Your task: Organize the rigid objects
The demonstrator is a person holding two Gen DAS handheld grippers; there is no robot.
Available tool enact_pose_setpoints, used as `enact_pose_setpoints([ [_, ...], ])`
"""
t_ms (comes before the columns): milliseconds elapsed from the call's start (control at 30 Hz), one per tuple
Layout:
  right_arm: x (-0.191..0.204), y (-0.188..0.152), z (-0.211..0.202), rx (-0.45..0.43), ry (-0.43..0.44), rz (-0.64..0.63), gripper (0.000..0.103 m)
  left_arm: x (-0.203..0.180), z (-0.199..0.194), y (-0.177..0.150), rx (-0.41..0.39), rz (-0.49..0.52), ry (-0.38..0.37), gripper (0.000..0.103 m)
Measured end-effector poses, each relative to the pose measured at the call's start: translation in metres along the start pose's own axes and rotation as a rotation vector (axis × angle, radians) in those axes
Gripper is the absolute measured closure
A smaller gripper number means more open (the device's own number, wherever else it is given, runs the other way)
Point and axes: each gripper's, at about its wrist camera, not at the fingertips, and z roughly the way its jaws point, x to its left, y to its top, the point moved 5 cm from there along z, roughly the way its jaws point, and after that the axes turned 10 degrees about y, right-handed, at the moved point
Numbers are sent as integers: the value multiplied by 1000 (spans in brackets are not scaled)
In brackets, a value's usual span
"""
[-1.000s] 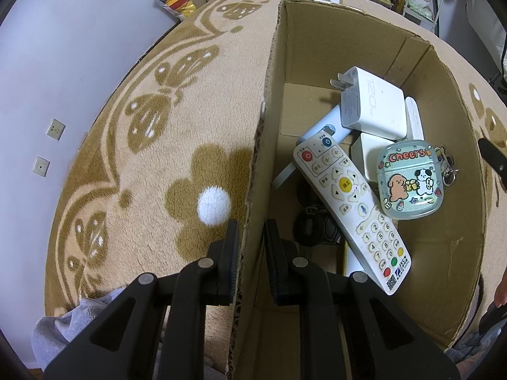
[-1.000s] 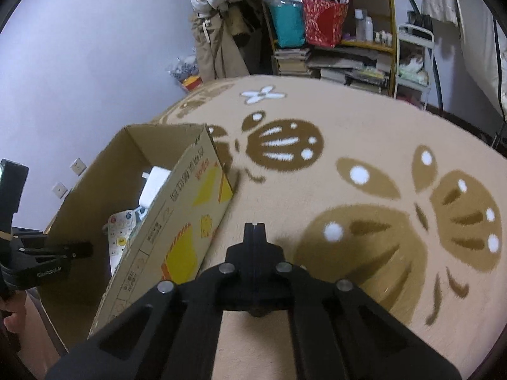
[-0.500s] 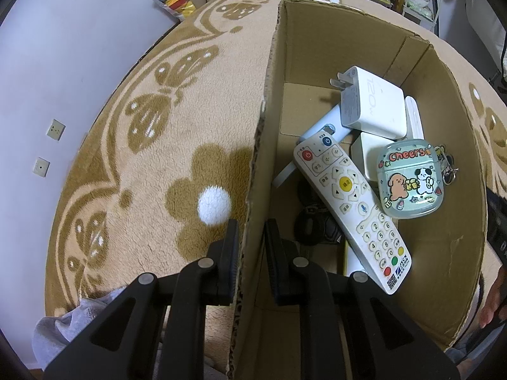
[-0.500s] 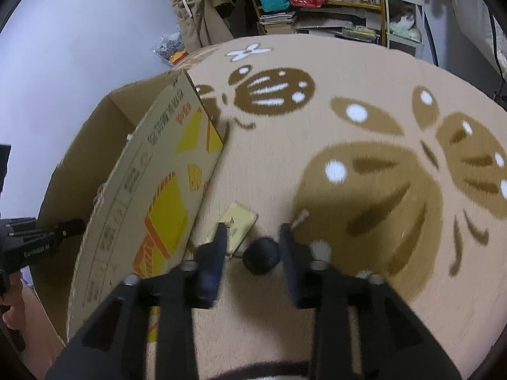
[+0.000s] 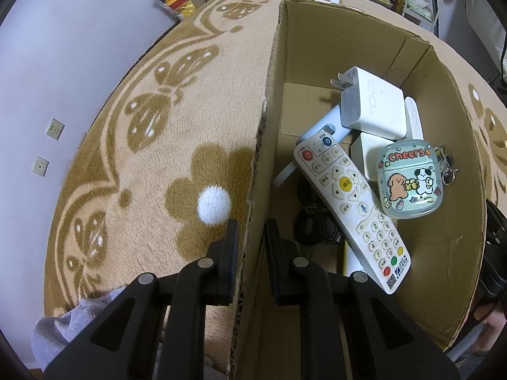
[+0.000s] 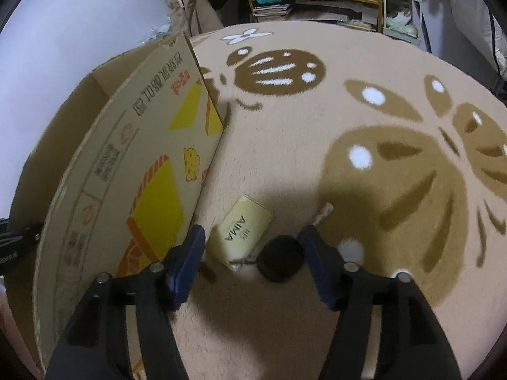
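1. The left gripper (image 5: 250, 237) stands over the near wall of the cardboard box (image 5: 317, 38), one finger outside and one inside. A small gap shows on each side of the wall, so I cannot tell if it really pinches the cardboard.
2. The right gripper (image 6: 253, 247) is spread wide and low over the carpet (image 6: 364, 63), just beside the printed outer wall of the box.
3. Between its fingers lie a pale yellow tag (image 6: 242, 232) with the word AIMA and a black round object (image 6: 280, 258). The black object is against the inner side of the right finger; the tag lies nearer the left finger.
4. Inside the box, a white remote control (image 5: 350, 209) lies slanted on top of dark items.
5. Beside it rests a clear earbud case (image 5: 408, 180) with cartoon dogs.
6. Farther back, a white charger (image 5: 372, 103) leans on other white things.
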Motion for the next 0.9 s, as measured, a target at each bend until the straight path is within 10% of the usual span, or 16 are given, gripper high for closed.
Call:
enact_pose_setpoints([
  [167, 1, -2, 2, 13, -26, -27, 34, 0, 0, 0, 0, 1, 1, 86],
  [400, -6, -7, -10, -5, -94, -17, 101, 0, 0, 0, -3, 3, 3, 86],
  [900, -20, 0, -36, -51, 38, 89, 102, 0, 0, -1, -4, 5, 4, 86],
])
